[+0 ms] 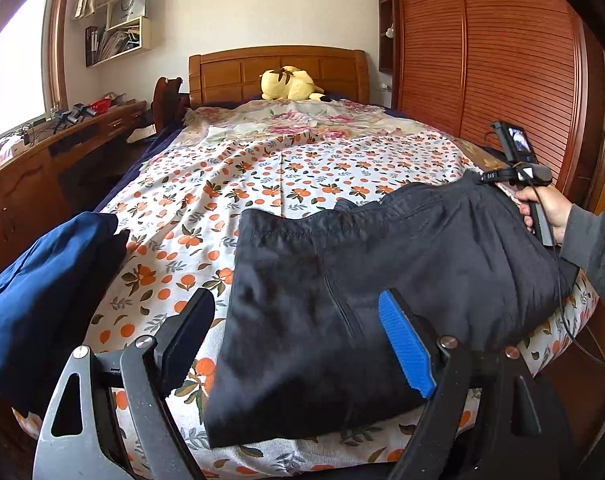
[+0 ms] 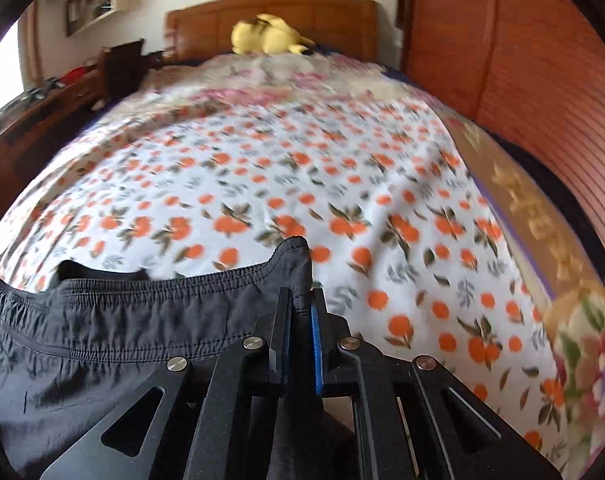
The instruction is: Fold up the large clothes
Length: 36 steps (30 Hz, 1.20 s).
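Note:
Black trousers (image 1: pixel 342 280) lie folded across the near end of the bed (image 1: pixel 262 168), which has an orange-print sheet. My left gripper (image 1: pixel 298 312) is open, its jaws standing wide over the trousers' near left part, holding nothing. My right gripper (image 2: pixel 301 304) is shut on the trousers' elastic waistband corner (image 2: pixel 294 256), lifting it slightly; in the left wrist view it shows at the right edge of the bed (image 1: pixel 498 176), held by a hand. The right wrist view is motion-blurred.
A folded blue garment (image 1: pixel 42 288) lies at the bed's near left corner. A yellow plush toy (image 1: pixel 290 84) sits by the headboard. A wooden desk (image 1: pixel 42 160) with clutter stands at left, a slatted wardrobe (image 1: pixel 502 60) at right.

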Each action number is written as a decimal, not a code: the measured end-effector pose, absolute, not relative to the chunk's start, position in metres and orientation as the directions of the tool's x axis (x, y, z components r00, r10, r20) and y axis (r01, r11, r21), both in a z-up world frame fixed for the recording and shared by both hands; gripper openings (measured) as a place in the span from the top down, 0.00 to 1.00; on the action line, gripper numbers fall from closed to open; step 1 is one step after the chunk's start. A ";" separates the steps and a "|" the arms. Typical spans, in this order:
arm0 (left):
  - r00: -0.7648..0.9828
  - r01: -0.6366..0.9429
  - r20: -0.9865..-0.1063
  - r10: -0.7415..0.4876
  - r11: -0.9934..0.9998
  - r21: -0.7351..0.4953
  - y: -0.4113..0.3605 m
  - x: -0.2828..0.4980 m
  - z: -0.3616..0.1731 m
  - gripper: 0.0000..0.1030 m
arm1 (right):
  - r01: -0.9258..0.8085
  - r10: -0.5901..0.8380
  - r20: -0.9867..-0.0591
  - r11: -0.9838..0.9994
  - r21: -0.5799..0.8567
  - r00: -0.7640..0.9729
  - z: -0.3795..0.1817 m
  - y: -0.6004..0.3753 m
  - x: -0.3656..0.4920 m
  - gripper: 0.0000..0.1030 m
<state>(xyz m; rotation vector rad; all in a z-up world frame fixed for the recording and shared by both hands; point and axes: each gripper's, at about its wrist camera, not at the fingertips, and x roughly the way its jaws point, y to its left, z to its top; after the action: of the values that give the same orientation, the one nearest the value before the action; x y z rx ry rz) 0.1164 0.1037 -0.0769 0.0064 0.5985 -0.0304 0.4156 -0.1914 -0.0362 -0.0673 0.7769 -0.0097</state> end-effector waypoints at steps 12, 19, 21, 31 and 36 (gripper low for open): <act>0.821 0.026 -0.570 -0.040 0.999 -0.032 0.106 0.117 -0.082 0.18 | -0.188 0.037 -0.672 0.970 -0.154 0.740 -0.016 -0.147 0.390 0.60; 0.817 0.022 -0.575 -0.038 0.999 -0.034 0.110 0.112 -0.086 0.18 | -0.481 0.286 -0.722 0.874 -0.073 0.630 -0.021 -0.052 0.353 0.60; 0.816 0.017 -0.577 -0.035 0.999 -0.036 0.113 0.111 -0.086 0.18 | -0.540 0.346 -0.736 0.841 -0.032 0.582 -0.026 -0.028 0.349 0.60; 0.819 0.000 -0.574 -0.028 0.999 -0.049 0.133 0.101 -0.091 0.18 | -0.600 0.267 -0.865 0.799 -0.048 0.425 -0.098 0.044 0.398 0.60; 0.819 -0.010 -0.574 -0.025 0.998 -0.059 0.143 0.099 -0.095 0.18 | -0.611 0.257 -0.869 0.789 -0.064 0.423 -0.108 0.054 0.404 0.76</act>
<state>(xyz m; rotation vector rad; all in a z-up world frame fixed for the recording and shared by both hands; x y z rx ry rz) 0.0994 0.1431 -0.0945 -0.0603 0.6120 -0.0079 0.4044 0.0536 -0.1084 -0.4023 0.9956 0.5620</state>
